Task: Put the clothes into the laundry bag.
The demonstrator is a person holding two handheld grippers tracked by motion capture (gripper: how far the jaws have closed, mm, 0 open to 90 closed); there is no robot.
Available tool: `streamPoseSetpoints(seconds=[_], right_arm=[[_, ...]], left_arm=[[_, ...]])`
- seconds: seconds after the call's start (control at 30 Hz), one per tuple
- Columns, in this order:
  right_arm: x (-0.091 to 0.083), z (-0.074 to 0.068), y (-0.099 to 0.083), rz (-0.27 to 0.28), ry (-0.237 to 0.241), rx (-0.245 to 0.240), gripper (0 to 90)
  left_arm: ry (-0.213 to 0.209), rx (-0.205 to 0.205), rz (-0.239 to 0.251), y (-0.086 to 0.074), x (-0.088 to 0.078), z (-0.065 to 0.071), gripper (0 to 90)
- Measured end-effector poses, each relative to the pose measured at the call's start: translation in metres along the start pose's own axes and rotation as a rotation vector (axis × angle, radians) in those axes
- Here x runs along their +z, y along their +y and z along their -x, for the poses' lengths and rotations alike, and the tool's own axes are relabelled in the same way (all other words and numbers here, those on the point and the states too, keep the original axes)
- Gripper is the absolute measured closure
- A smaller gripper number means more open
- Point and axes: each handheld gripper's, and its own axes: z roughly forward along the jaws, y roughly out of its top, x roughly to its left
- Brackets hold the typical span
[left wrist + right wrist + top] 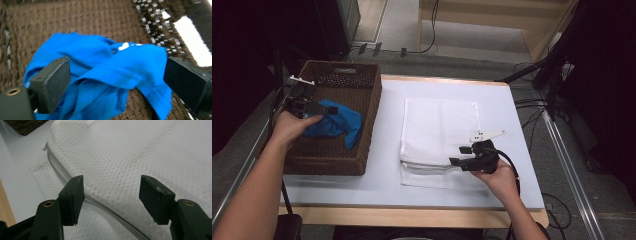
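Blue cloth (pixel 336 124): crumpled in the brown wicker basket (pixel 362 85), toward its right wall, one end draped down toward the near side.
Left tongs (pixel 326 108): over the basket, tips at the cloth's upper edge in the high view; jaws apart.
Left gripper view: blue cloth (pixel 105 75) bunched between and beyond the two black jaws, neither pad pressing on it; woven basket floor (pixel 75 20) behind, and an open handle slot in the wall at upper right, a detail too small to read from above.
Left hand (pixel 292 127): wrapped around the gripper body, forearm entering from the bottom left and angled up across the basket's near-left corner.
White mesh bag (pixel 439 132): flat on the pale tabletop (pixel 387 170), just right of the basket.
Right tongs (pixel 460 155): at the bag's near edge, pointing left; jaws wide apart, clamped on nothing.
Right gripper view: fine netting of the white mesh bag (pixel 140 152), with a white zipper line running along the edge below the jaws and a small pull at upper left; none of this legible from the high view.
Right hand (pixel 499 175): low, near the tabletop's front edge, forearm rising from the bottom right, cable trailing beside the wrist.
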Motion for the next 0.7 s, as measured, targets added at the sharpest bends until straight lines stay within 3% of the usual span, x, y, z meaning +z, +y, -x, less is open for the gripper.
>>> streamPoseSetpoints(seconds=[0.1,0.2,0.4,0.43,0.47,0.57,0.7], right_arm=[[0.0,0.0,0.0,0.0,0.002,-0.001,38.5],[0.001,0.0,0.0,-0.001,0.003,-0.004,38.5],[0.001,0.0,0.0,-0.002,0.001,-0.006,38.5],[0.001,-0.001,0.0,-0.003,0.003,0.001,38.5],[0.0,0.0,0.0,0.0,0.001,-0.001,38.5],[0.0,0.0,-0.001,0.0,0.001,-0.004,38.5],[0.001,0.0,-0.001,-0.001,0.002,-0.006,38.6]], left_arm=[[0.029,-0.024,0.0,-0.002,0.005,-0.006,3.1],[0.014,-0.042,0.0,-0.003,0.009,-0.01,1.4],[0.067,-0.034,0.012,-0.006,0.019,-0.011,0.0],[0.055,-0.024,0.015,-0.007,0.019,-0.011,0.0],[0.066,-0.009,0.006,-0.007,0.02,-0.01,0.0],[0.052,-0.029,-0.023,-0.009,0.024,-0.011,0.0],[0.081,-0.019,-0.081,-0.011,0.032,-0.013,0.0]])
